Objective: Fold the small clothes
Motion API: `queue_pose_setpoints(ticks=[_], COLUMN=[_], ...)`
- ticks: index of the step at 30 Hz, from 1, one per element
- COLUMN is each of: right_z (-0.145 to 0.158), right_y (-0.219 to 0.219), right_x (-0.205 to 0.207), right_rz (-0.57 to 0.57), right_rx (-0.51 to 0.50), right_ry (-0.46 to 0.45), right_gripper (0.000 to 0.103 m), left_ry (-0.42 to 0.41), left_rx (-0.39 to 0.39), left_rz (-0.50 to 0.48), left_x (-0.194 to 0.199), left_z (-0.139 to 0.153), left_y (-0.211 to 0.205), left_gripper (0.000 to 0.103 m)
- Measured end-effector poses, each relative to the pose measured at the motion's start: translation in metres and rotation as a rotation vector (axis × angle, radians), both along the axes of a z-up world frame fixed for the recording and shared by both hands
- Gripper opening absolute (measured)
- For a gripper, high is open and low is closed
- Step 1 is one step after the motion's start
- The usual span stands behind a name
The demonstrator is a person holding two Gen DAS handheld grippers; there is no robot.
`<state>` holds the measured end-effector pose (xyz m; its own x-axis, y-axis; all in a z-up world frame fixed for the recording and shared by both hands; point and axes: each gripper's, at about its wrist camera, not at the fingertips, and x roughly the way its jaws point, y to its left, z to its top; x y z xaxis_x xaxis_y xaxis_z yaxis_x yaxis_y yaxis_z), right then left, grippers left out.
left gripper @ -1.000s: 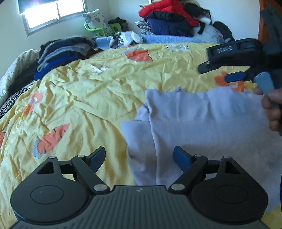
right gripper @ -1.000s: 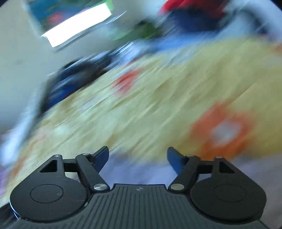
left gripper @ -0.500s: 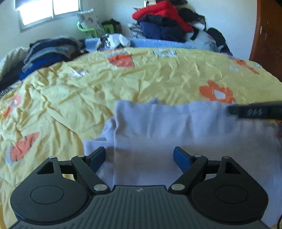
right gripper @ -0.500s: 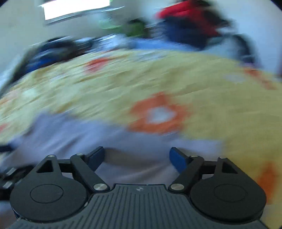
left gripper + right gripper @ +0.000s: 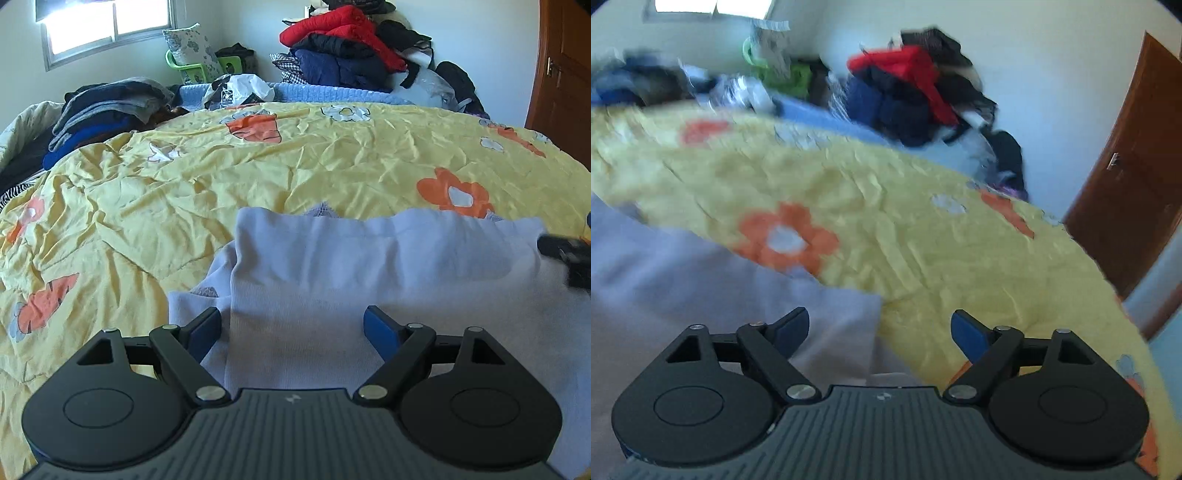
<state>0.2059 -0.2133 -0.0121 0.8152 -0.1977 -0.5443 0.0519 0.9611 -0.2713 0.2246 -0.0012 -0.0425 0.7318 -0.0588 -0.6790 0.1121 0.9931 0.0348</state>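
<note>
A pale lavender garment [image 5: 369,280] lies partly folded on the yellow flowered bedspread [image 5: 184,192], its left part folded over. My left gripper [image 5: 291,328] is open and empty, low over the garment's near left part. My right gripper [image 5: 879,328] is open and empty over the garment's right edge [image 5: 701,280], where it meets the bedspread [image 5: 923,236]. The right gripper also shows as a dark blur at the right edge of the left wrist view [image 5: 565,254]. The right wrist view is blurred.
Stacked dark clothes [image 5: 103,110] lie at the bed's far left. A pile of red and navy jackets [image 5: 343,48] sits behind the bed. A green basket [image 5: 195,68] stands near the window. A brown door [image 5: 1137,177] is on the right.
The right gripper dropped from above the bed to the garment's right edge and swung to the right. The left gripper shifted right over the garment. Both stayed open.
</note>
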Motion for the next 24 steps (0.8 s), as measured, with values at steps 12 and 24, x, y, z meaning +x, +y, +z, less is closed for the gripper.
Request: queue_pose_setpoints(ticks=[12, 24], right_z=[-0.004, 0.01], right_y=[-0.008, 0.027], right_x=[-0.045, -0.103], right_rz=[0.044, 0.141], right_rx=[0.145, 0.132], right_ry=[0.038, -0.059], right_gripper=[0.092, 0.088], left_ry=[-0.01, -0.053], left_rx=[0.014, -0.005], left_rz=[-0.042, -0.051], left_x=[-0.025, -0.03], left_z=[0.001, 0.026], left_y=[0.0, 0.059], left_gripper=[0.085, 0.089])
